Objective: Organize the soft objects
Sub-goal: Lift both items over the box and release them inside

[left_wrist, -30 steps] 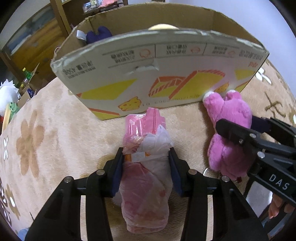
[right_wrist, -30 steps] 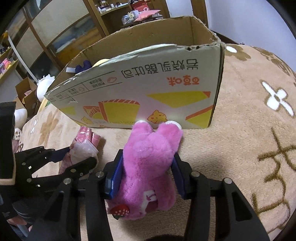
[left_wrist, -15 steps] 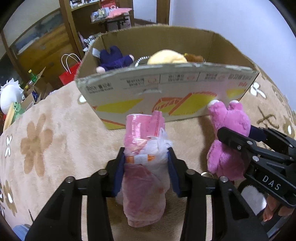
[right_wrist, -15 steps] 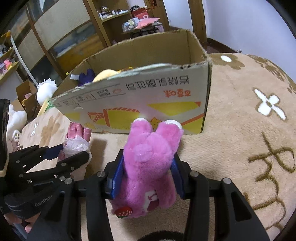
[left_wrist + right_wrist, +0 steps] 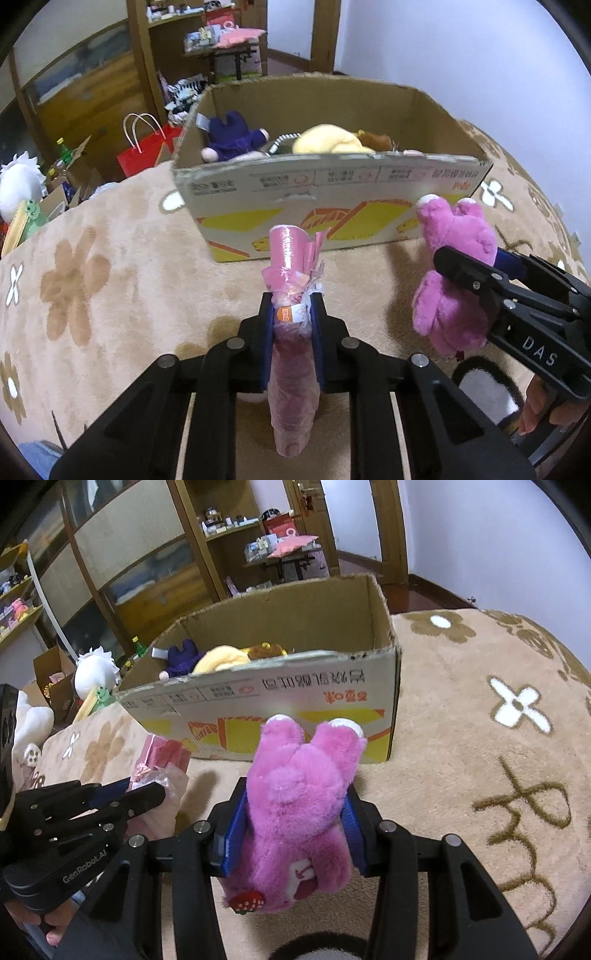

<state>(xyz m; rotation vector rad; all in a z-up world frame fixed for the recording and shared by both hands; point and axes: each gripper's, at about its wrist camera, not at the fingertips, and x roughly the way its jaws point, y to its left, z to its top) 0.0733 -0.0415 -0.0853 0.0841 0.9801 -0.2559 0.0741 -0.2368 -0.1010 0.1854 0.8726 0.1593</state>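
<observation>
The right gripper (image 5: 476, 266), seen to the right of the left claw, carries white letters "DAS" on its black body. The left gripper (image 5: 144, 788), seen to the left of the right claw, reads "GenRobot.AI". Ahead of both claws, the cardboard box (image 5: 280, 698) bears upside-down Chinese print, red and black, too distorted to read surely. The pink wrapped bundle (image 5: 291, 280) has an orange label, illegible

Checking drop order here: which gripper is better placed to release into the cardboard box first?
Probably the right gripper: its purple plush looks closer to the cardboard box wall than the left gripper holding the pink bagged item.
</observation>
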